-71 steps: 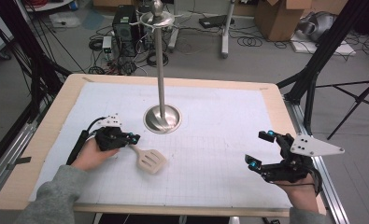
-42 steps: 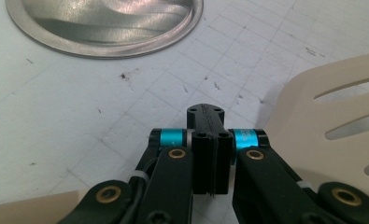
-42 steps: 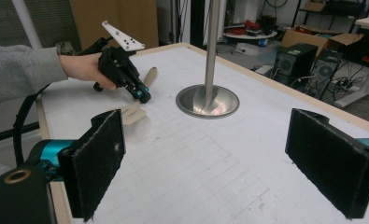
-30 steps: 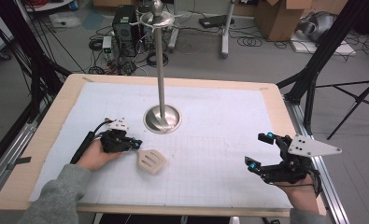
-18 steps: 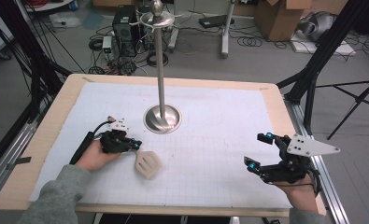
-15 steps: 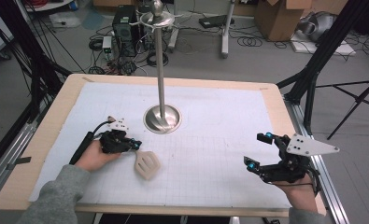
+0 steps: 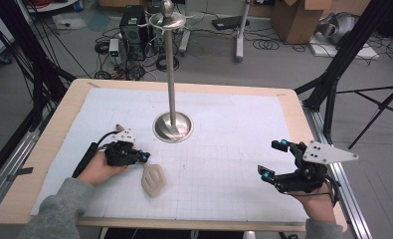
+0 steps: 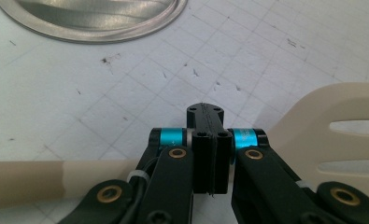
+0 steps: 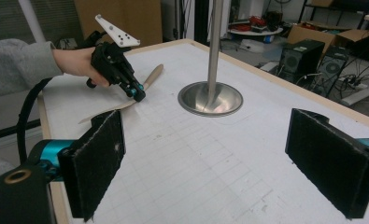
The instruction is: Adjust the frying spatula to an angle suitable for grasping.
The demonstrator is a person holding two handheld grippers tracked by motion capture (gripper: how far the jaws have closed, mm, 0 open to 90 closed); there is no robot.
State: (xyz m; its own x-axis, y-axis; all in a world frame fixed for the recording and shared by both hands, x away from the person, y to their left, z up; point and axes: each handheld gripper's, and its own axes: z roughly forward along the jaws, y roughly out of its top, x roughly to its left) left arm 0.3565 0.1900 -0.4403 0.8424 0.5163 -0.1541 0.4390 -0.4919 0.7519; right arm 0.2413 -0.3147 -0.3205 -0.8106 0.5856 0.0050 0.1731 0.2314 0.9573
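Left gripper [image 7: 143, 157] jaws clamped on the spatula [image 7: 153, 179] handle; its blade is partly cut off. Right gripper [image 7: 275, 159] jaws apart, empty.

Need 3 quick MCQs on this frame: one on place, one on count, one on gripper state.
1. Where does the beige slotted wooden spatula lie?
A. left of the steel stand's round base
B. on the white grid mat near the left gripper
C. off the table

2. How many tall steel stands with a round base are on the table?
A. one
B. two
C. three

3. How do the right gripper jaws stand?
A. shut on the spatula
B. shut on nothing
C. open, nothing between them

Key: 1 B, the high view shows it on the white grid mat at the left gripper. 2 A, a single pole rises from one base. 3 C, the right gripper view shows the pads wide apart over bare mat.
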